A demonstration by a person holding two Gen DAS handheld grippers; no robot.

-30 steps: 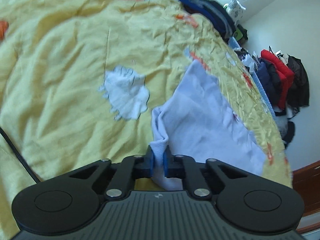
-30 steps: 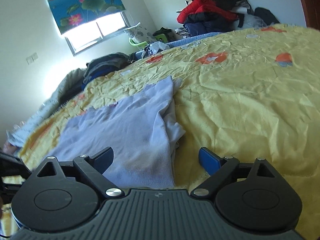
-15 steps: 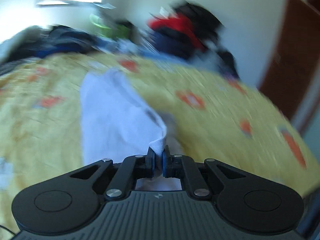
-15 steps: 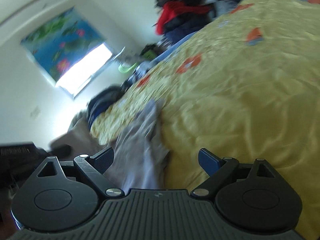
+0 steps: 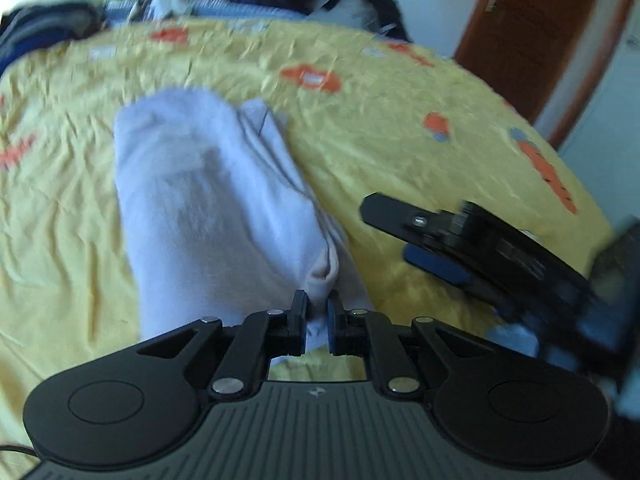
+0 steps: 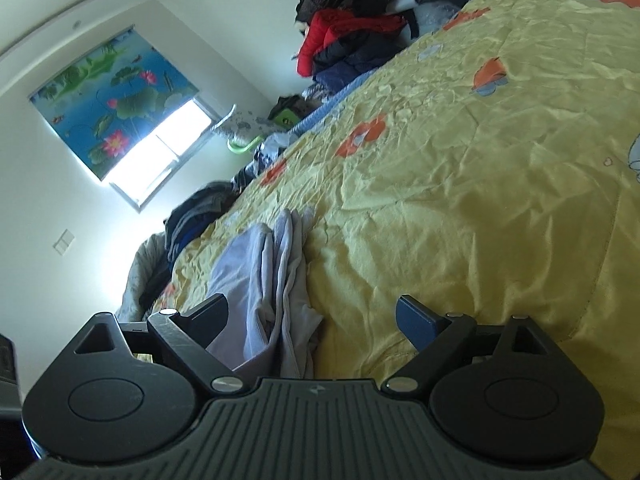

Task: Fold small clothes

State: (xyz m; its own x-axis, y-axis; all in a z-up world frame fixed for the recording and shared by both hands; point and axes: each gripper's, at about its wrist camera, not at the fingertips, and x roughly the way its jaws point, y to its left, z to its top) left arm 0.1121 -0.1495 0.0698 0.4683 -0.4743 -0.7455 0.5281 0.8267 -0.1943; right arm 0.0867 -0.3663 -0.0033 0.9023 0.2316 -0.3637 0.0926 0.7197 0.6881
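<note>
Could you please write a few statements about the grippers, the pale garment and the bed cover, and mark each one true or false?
1. The left gripper is shut on a bunched edge of the pale garment. True.
2. The right gripper also grips the garment. False: its jaws stand wide open, holding nothing.
3. The garment lies on a yellow bed cover with orange patches. True.
4. The garment is bright red. False: it is pale lavender-white; the red jacket sits in the clothes pile by the far wall.
5. The right gripper shows in the left wrist view. True.
</note>
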